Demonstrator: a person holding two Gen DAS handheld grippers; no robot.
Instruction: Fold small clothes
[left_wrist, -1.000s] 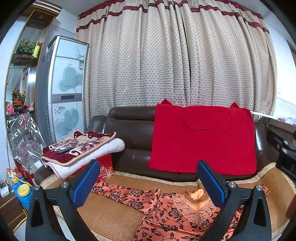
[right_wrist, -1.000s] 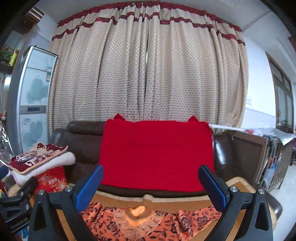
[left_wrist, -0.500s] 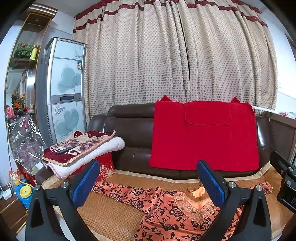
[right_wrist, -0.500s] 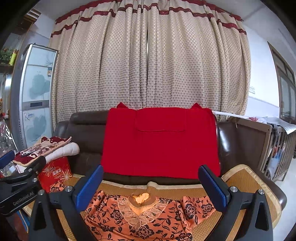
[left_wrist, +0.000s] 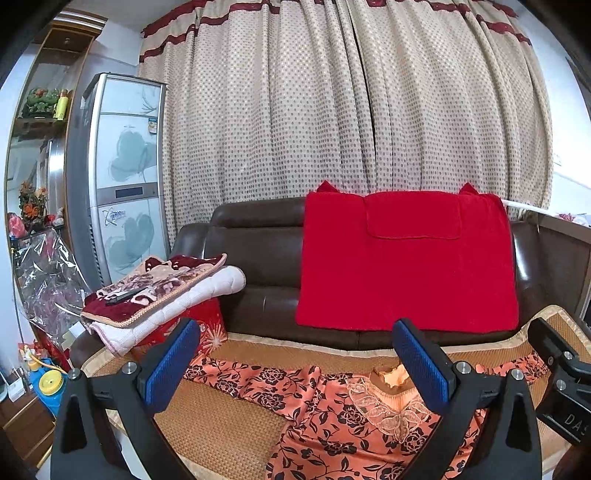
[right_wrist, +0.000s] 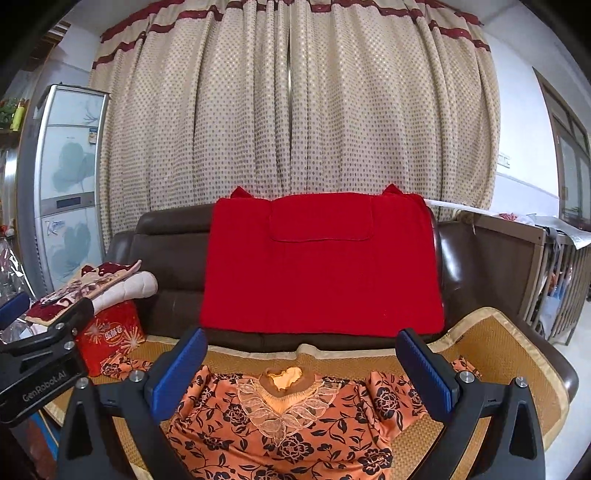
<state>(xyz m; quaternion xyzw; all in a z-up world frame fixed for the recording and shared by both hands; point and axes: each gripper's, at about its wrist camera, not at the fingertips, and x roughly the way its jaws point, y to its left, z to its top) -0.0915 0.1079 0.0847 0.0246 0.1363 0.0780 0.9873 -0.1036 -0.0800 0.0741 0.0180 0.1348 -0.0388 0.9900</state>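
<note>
Both your claws, left (left_wrist: 295, 363) and right (right_wrist: 302, 369), gape wide and hold nothing, poised to grab. The top (right_wrist: 295, 424) lies flat on the mat (right_wrist: 491, 339), collar at 12 o'clock.

Left gripper (left_wrist: 297, 360): jaws spread wide, 2 blue pads (left_wrist: 171, 365) facing each other, nothing between them, held level and raised.
Right gripper (right_wrist: 301, 369): jaws equally wide apart, empty, level.
Spacing: side by side, close, not touching.

Bright, even, sharp (fisheye-warped edges)
</note>
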